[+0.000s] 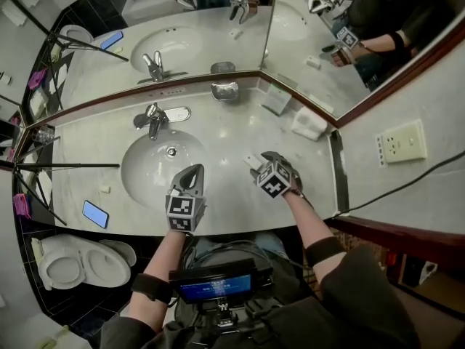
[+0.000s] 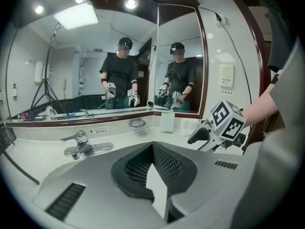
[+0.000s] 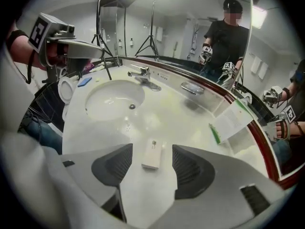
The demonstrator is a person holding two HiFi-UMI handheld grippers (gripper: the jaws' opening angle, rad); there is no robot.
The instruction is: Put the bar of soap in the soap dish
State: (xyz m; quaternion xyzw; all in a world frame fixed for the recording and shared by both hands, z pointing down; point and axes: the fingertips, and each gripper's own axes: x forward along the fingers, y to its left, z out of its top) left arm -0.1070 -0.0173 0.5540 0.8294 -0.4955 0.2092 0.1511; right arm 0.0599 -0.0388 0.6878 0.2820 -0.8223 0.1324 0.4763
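Note:
The bar of soap is a small white block lying flat on the pale counter, right of the basin. My right gripper is open and points steeply down over the soap, one jaw on each side, pads clear of it. In the head view the soap shows just beyond the right gripper. The metal soap dish stands empty at the back by the mirror, also seen as the soap dish. My left gripper is shut and empty, held over the basin's front rim.
A chrome faucet stands behind the basin. A standing card and a white folded item sit at the back right. A blue phone lies front left. Tripod legs cross the left side.

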